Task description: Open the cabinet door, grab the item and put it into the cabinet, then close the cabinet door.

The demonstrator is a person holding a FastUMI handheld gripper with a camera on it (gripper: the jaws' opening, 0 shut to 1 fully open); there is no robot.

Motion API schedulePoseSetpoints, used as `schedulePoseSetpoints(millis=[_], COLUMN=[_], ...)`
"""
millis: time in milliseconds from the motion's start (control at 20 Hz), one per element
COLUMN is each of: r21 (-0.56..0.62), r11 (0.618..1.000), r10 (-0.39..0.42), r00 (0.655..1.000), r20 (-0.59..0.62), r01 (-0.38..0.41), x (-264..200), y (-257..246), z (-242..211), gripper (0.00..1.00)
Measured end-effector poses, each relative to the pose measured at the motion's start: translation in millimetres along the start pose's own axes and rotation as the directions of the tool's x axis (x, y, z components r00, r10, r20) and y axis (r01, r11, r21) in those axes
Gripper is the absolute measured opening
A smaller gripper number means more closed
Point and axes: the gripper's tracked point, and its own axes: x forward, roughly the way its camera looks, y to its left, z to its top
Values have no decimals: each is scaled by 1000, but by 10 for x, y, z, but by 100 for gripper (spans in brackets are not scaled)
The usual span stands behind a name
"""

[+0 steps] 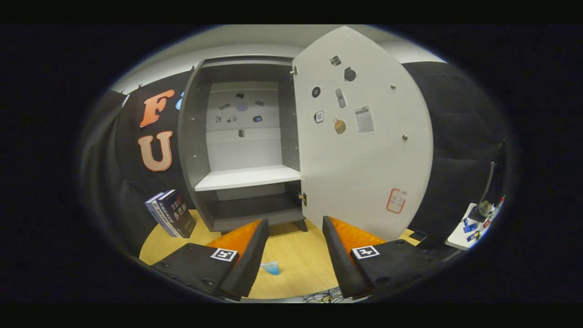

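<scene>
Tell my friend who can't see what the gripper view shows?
The cabinet stands with its door swung open, one white shelf inside. The gripper is open, holding nothing, with a small blue item on the wooden table between its fingers. Books lean beside the cabinet.

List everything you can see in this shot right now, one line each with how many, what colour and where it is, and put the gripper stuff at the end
cabinet: one, grey, standing on the wooden table beyond the fingers, interior open.
cabinet door: one, white, swung wide open to the cabinet's right, small stickers on its inner face.
shelf: one, white, inside the cabinet, nothing on it.
books: two, dark blue covers, leaning together left of the cabinet.
small blue item: one, light blue, lying on the table between the fingers.
table: one, light wood, under the cabinet.
side surface: one, white, right of the door, holding small clutter too small to identify.
gripper: one, jaws open, holding nothing, square marker on each finger.
</scene>
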Motion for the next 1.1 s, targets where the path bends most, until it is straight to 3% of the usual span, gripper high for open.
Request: schedulePoseSetpoints(millis=[100, 150, 300, 750, 1100], r21=[-10, -15, -27, -39, -98], r11=[1000, 999, 998, 986, 977], r10=[24, 33, 56, 148, 155], r00=[999, 998, 994, 967, 941], r20=[-28, -44, -97, -207, -299], r01=[-24, -34, -59, -159, -192], x=[134, 197, 367, 704, 890], y=[120, 161, 265, 565, 610], z=[-222, -327, -640, -1388, -1981], gripper=[80, 93, 98, 99, 98])
